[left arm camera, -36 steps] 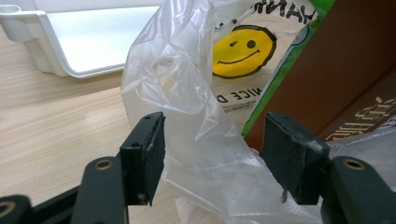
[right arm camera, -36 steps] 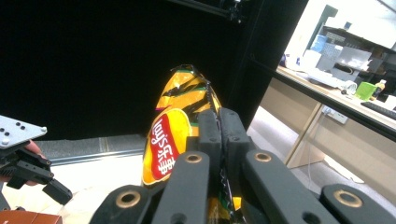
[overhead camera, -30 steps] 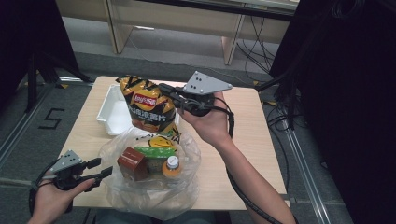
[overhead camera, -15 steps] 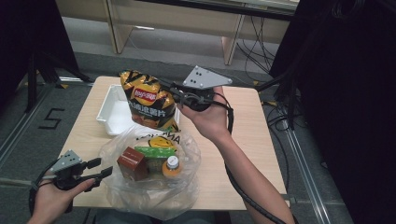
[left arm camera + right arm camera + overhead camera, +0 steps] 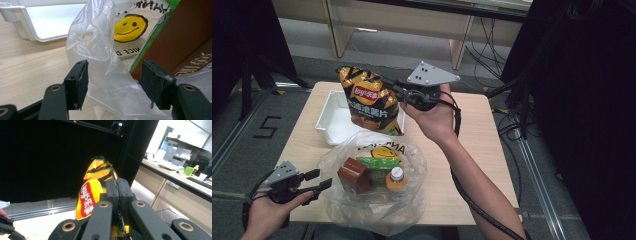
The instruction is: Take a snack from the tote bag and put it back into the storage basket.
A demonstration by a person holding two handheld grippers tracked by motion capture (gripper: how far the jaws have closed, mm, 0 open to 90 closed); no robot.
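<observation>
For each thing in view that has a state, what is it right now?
Chip bag: sealed, held up above the table.
Right hand-held gripper: shut on the chip bag's edge.
Left hand-held gripper: open, loose plastic between the jaws, unpinched.
Plastic bag: open, goods inside.
White tray: empty.
Bottle: capped, inside the plastic bag.

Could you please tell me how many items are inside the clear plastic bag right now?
3 visible in the plastic bag: a brown carton at left, a green packet across the middle, and an orange bottle at right. More may lie hidden beneath them.
</observation>
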